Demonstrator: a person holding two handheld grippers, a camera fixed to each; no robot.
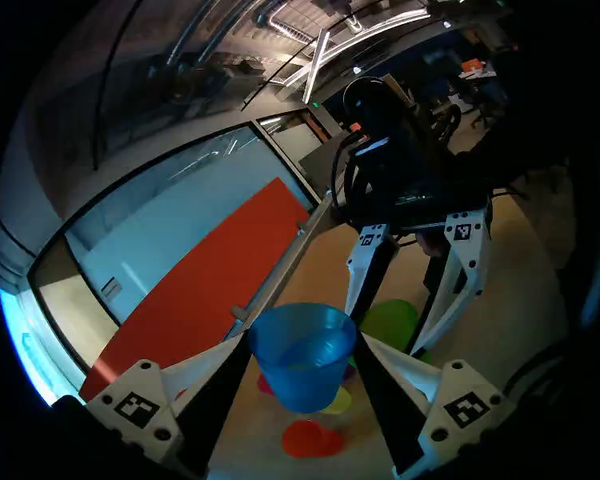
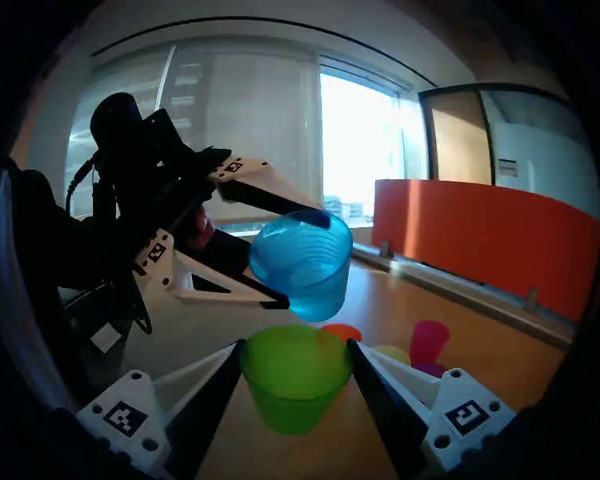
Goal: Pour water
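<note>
Presently the left tool [image 1: 302, 342] clamps a blue cup [image 1: 304, 372], tilted beyond the green cup [image 2: 294, 384]. Both fingers of the right tool [image 2: 294, 346] clamp that green cup over the bench [image 2: 476, 360].

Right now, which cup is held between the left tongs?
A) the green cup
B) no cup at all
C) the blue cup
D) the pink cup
C: in the left gripper view the blue cup sits pinched between the two fingers of the left tongs, while the right tongs hold the green cup.
</note>
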